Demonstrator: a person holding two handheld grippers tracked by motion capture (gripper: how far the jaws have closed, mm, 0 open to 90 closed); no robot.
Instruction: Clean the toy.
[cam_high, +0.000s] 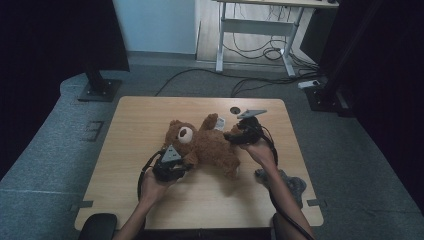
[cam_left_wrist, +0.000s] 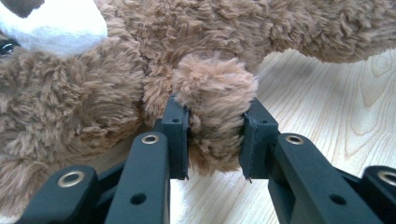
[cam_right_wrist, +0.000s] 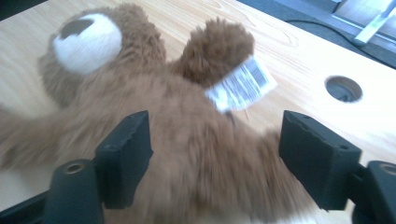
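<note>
plush fills the middle of the scene: a brown teddy bear (cam_high: 205, 145) lies on its back on the light wooden table (cam_high: 130, 125), its head with the white muzzle toward nine o'clock in the high view and its legs toward four o'clock. the left gripper (cam_high: 172, 167) comes in from seven o'clock, just below the bear's head, held in the person's left hand (cam_high: 152, 187). the high view leaves its jaws hidden under the grey plate; the left gripper view settles it, with the left gripper (cam_left_wrist: 215, 140) clamped on one furry paw (cam_left_wrist: 215, 100), both black pads pressed into the fur, the bare tabletop behind it. the right gripper (cam_high: 245, 132) sits at the bear's three o'clock side, held by the right hand (cam_high: 260, 150). seen from above it looks close against the body, yet the right gripper view shows the right gripper (cam_right_wrist: 215, 154) with its jaws spread wide, one either side of the blurred brown torso, neither pad pressing on it. that view also gives a white barcode tag (cam_right_wrist: 243, 86) on a raised paw and a round cable hole (cam_right_wrist: 343, 88) in the tabletop at two o'clock. a grey cloth-like thing (cam_high: 292, 182) lies at the table's five o'clock corner in the high view.
</note>
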